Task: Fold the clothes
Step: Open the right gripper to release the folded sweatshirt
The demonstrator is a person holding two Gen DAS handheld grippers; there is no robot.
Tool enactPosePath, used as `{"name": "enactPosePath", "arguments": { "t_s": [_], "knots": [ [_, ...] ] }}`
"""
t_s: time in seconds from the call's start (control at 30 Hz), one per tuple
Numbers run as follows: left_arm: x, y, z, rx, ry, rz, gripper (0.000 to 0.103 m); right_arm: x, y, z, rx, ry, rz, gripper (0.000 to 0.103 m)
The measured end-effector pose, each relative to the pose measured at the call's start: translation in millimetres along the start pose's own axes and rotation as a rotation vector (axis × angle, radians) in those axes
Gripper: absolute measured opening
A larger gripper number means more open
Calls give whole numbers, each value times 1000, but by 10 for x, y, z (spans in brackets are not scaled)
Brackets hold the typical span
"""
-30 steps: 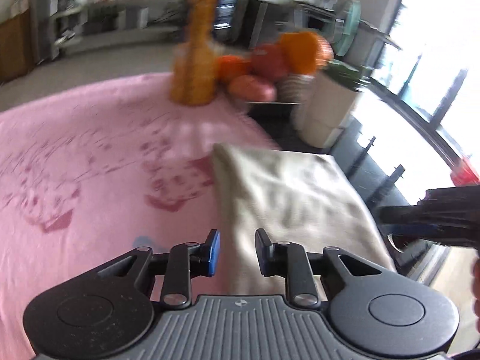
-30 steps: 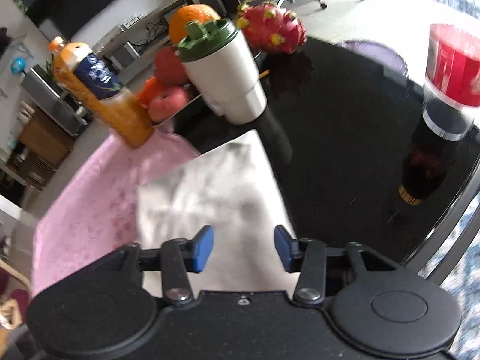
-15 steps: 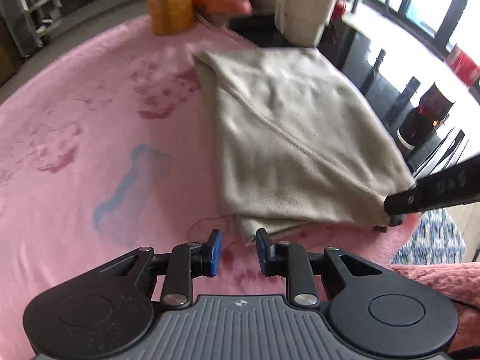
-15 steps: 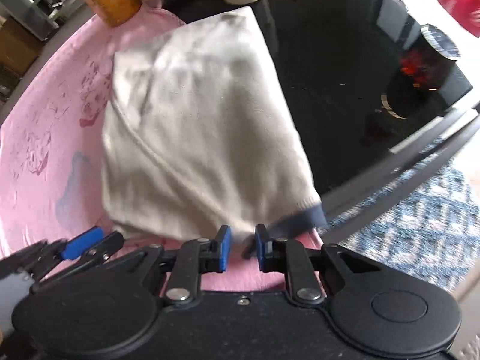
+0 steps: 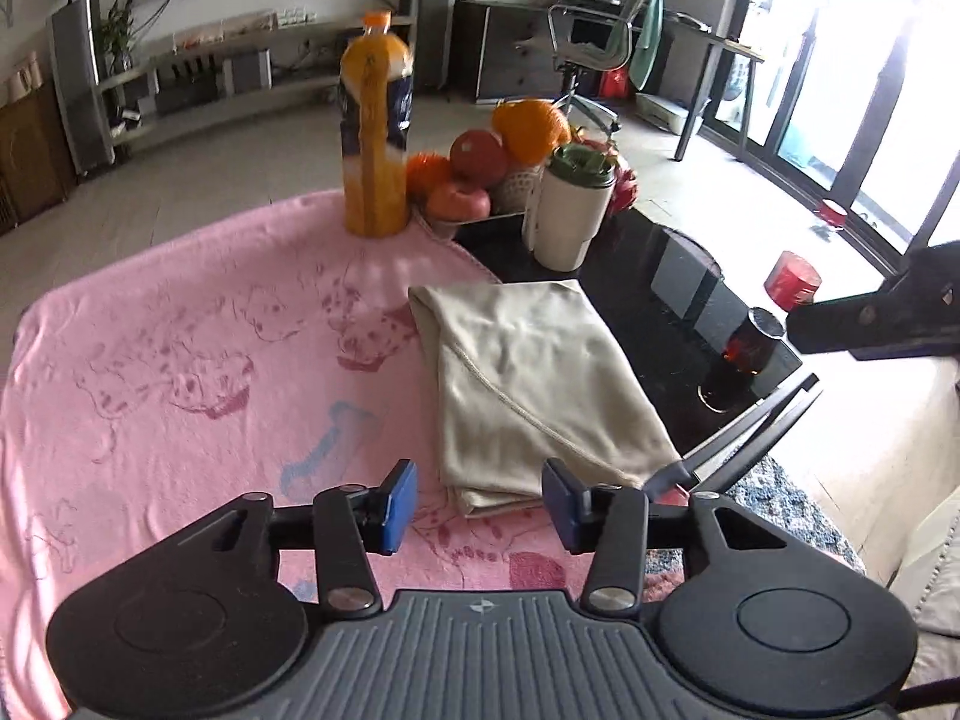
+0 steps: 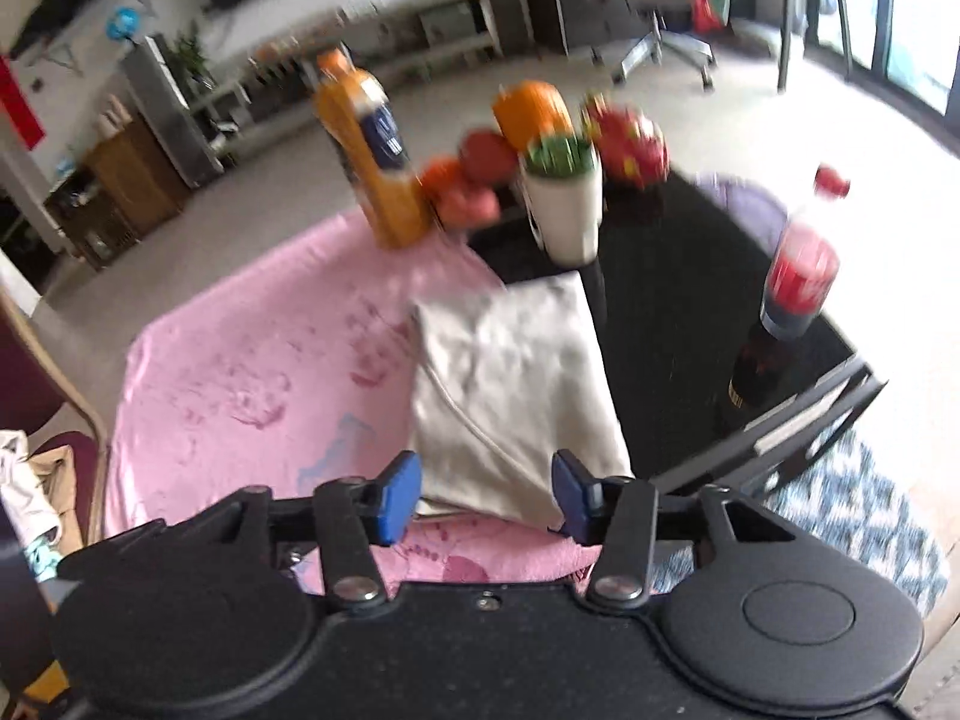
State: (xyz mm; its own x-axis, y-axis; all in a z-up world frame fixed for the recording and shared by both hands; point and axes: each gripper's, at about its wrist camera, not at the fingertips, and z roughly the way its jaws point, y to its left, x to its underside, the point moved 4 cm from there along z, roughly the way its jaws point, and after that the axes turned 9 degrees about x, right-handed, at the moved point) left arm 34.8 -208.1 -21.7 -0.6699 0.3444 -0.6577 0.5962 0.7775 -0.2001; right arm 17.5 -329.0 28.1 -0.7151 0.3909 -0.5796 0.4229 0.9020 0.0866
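Now folded beige cloth (image 5: 528,384) on pink blanket (image 5: 180,372), black table (image 5: 672,276); both jaws opening, empty

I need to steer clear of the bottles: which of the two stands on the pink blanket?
The orange juice bottle, at the pink blanket's far edge beside the fruit. The red-capped cola bottle stands on the bare black table instead.
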Motion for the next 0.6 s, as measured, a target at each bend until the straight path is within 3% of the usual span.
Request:
{"name": "enactPosePath", "arguments": {
  "t_s": [0.17, 0.23, 0.43, 0.6],
  "knots": [
    [134, -67, -141, 9, 32, 13, 51, 140, 18, -294, 26, -23, -37, 57],
    [176, -97, -166, 8, 30, 22, 58, 233, 29, -323, 42, -18, -54, 63],
    [286, -122, -157, 0, 58, 26, 68, 487, -5, -116, 116, 20, -66, 76],
    [299, -146, -159, -8, 54, 40, 72, 608, -45, -6, 166, 32, -70, 79]
  ]
}}
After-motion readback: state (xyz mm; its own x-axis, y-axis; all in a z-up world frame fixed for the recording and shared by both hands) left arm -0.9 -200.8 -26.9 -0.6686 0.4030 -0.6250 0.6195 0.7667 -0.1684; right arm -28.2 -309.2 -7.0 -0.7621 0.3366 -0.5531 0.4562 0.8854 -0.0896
